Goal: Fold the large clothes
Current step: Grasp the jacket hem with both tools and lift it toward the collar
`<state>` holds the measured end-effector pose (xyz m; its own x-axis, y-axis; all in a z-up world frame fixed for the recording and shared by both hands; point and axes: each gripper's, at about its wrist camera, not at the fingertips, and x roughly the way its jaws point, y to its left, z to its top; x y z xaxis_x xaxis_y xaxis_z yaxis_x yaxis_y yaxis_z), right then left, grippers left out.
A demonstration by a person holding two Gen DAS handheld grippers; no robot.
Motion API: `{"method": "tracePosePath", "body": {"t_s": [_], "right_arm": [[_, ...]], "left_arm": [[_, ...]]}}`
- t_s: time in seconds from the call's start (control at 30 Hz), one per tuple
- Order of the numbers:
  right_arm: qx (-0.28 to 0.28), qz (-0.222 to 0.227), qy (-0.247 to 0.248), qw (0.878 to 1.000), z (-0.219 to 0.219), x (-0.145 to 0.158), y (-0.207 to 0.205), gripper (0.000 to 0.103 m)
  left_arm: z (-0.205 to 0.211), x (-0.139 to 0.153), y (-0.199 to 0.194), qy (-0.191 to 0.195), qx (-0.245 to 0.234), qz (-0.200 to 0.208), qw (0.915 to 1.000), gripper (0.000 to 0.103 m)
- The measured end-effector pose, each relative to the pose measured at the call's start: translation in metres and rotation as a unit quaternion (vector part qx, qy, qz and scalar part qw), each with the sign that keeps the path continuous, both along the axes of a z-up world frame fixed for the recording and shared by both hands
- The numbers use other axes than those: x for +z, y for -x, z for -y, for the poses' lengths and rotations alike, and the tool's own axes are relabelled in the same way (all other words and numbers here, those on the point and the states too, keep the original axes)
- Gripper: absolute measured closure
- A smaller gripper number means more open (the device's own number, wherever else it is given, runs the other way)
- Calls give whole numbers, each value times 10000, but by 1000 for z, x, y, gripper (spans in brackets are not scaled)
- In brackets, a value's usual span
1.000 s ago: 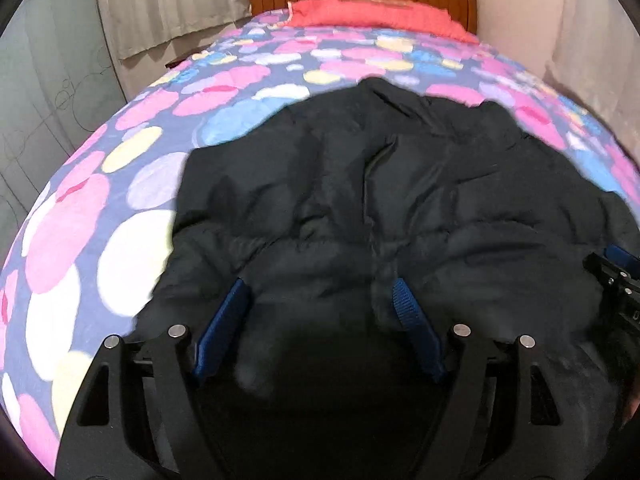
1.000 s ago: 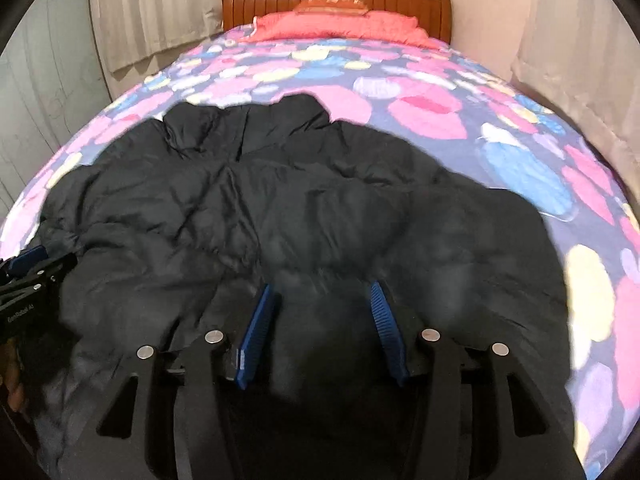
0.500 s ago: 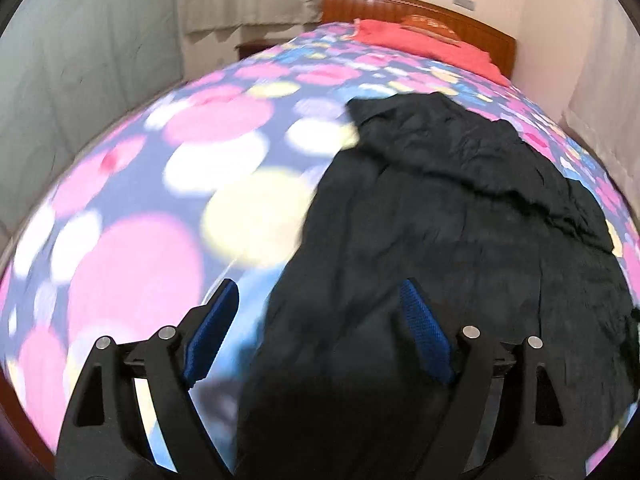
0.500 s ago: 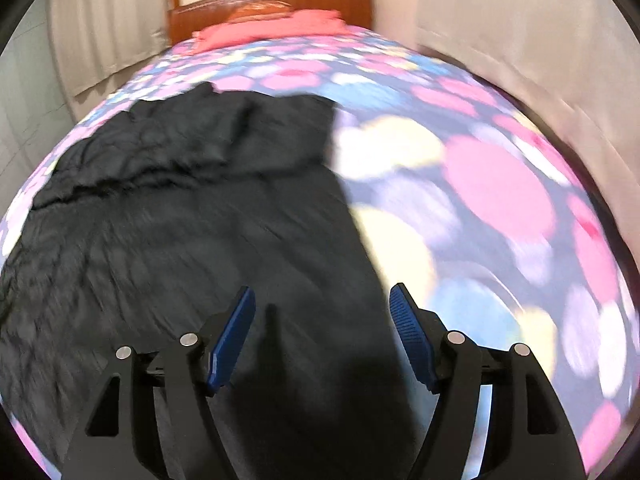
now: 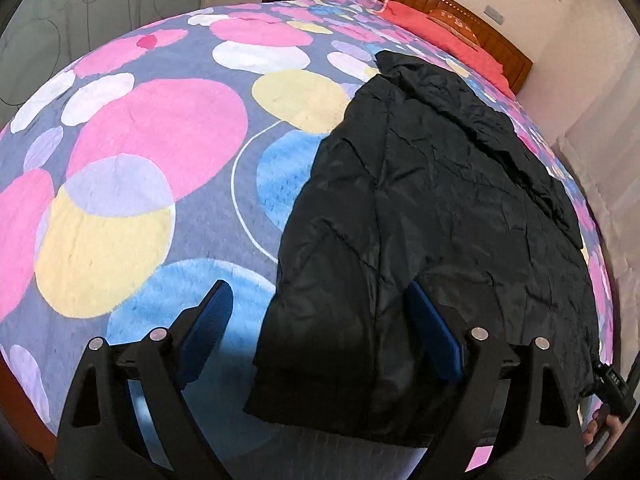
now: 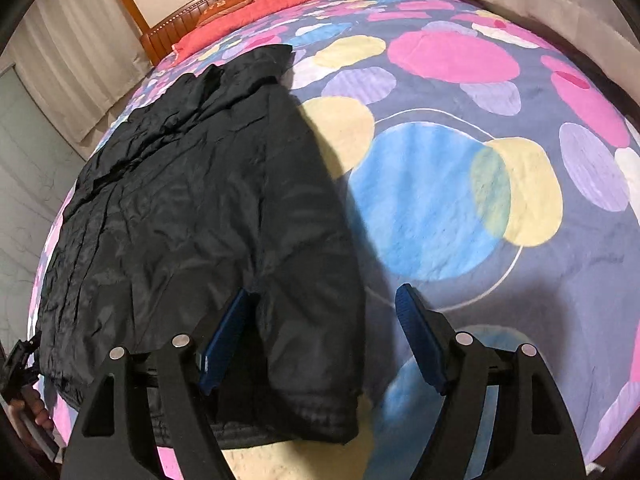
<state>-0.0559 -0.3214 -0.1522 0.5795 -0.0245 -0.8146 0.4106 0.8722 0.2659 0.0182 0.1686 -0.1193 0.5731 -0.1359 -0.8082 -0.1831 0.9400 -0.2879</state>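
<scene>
Black jacket (image 5: pixel 432 208) lies flat on the bedspread (image 5: pixel 132 152), one sleeve between each gripper's spread jaws.

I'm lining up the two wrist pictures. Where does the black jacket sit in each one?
Left wrist view: the black jacket fills the centre and right, its near corner between the open left claw fingers.
Right wrist view: the black jacket fills the left and centre.
Shared landmark: the wooden headboard.
</scene>
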Motion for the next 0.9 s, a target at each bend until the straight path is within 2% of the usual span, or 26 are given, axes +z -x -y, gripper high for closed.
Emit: {"method": "tracePosePath", "body": {"t_s": [0.03,0.07,0.1,0.17,0.23,0.4,0.53,0.63,0.73,0.8,0.83,0.9], "right_arm": [[22,16,51,10000,-5,0,1,32],[58,27,55,10000,-4,0,1,43],[141,62,-41,9999,-7,0,1,50],[173,77,-133,9997,-8,0,1,54],[220,84,-125,9996,-8,0,1,56],[220,191,-269,9992,-5,-1,3,56],[247,324,-439,9982,-6,-4,6,38],[404,194,-183,9988,-16,-2,3,38],[435,213,-214,9986,-18,-2,5,51],[432,250,-250,9984,-17,-1,6,62],[447,291,-358,9979,-17,-2,7,68],[451,329,-534,9970,-16,-2,7,73]], "left_arm": [[1,0,1,79,7,17,10000,15],[2,-1,1,148,3,24,9999,15],[3,0,2,234,-13,40,9997,16],[7,0,4,347,-83,63,9993,18],[12,-1,5,299,-144,79,9994,23],[11,-3,6,416,-66,129,9990,25],[9,-3,6,394,2,132,9991,33],[8,-2,9,417,10,147,9990,41],[6,-3,11,449,-11,182,9988,47],[6,-5,12,534,-47,193,9984,60],[6,-5,13,601,-66,203,9980,63],[7,-4,14,690,-109,242,9973,77]]}}
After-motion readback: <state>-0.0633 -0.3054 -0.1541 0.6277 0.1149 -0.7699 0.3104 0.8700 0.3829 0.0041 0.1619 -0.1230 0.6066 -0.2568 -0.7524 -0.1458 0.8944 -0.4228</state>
